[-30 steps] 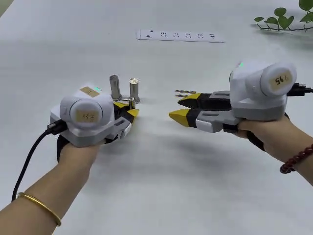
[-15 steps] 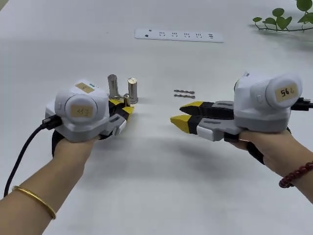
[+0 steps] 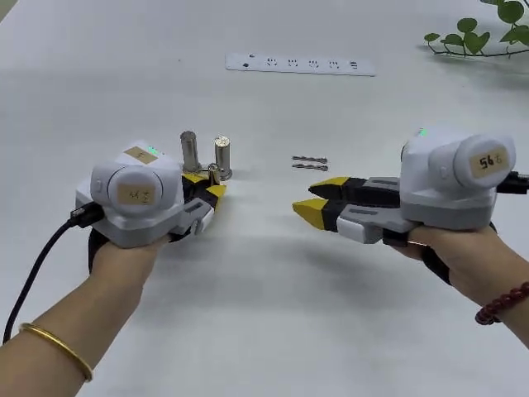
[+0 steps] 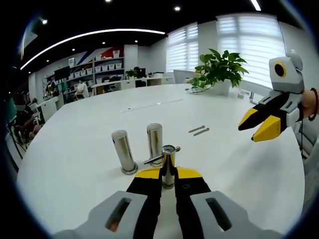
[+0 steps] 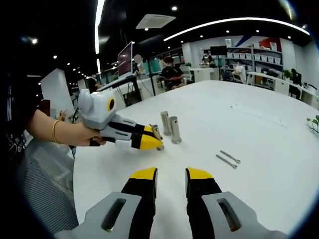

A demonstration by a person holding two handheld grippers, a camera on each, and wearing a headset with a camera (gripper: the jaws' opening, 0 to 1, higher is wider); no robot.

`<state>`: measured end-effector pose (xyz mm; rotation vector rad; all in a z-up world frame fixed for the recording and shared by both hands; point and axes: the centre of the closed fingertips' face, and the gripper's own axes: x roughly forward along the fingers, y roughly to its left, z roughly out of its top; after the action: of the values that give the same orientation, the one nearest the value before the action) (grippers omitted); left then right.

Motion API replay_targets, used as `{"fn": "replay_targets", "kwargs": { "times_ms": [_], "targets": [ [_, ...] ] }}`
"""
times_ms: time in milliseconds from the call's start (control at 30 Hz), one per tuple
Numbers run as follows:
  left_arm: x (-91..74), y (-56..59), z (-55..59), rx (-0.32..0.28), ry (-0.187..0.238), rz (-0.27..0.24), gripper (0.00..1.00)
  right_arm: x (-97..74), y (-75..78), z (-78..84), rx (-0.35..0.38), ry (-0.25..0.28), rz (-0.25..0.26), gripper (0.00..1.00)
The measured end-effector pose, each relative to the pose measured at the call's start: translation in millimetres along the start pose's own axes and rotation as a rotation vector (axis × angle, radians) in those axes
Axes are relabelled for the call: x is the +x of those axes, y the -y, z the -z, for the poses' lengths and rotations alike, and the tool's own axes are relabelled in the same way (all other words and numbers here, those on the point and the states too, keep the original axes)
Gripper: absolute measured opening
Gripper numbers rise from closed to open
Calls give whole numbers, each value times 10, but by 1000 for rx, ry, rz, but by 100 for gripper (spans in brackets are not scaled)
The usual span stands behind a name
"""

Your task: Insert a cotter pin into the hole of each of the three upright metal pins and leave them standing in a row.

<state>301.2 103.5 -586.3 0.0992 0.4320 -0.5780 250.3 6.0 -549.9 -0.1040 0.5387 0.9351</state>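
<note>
The left claw (image 4: 168,175) is closed tight on one upright metal pin (image 4: 168,158), its yellow tips pressed against the pin's lower half on either side. A thin cotter pin (image 4: 158,157) sits crosswise through that pin near its top, sticking out on both sides. From here I cannot tell whether the pin's foot rests on the white surface (image 3: 264,289) or hangs just above it. Just beyond the claw's tips, the two other metal pins (image 4: 124,152) stand upright on the surface, side by side and a little apart from each other. The nearer one is just behind the gripped pin. Two loose cotter pins (image 3: 310,163) lie flat next to each other in the middle of the surface, between the two claws and slightly beyond them. The right claw (image 3: 316,196) is held low over the surface and points toward the left one. Its jaws are parted by a narrow gap with nothing between them, and it is well clear of the loose cotter pins. Farther back a white power strip (image 3: 299,64) lies flat, and a leafy plant (image 3: 479,33) trails in at the far right corner.
</note>
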Motion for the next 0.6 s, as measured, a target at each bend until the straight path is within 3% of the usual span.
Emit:
{"fn": "replay_targets", "kwargs": {
  "times_ms": [300, 600],
  "targets": [
    [-10, 23, 64, -39, -26, 8, 17, -31, 41, -19, 2, 2, 12, 18],
    [-122, 28, -15, -67, -4, 12, 34, -18, 127, -145, -10, 12, 21, 18]
  ]
}}
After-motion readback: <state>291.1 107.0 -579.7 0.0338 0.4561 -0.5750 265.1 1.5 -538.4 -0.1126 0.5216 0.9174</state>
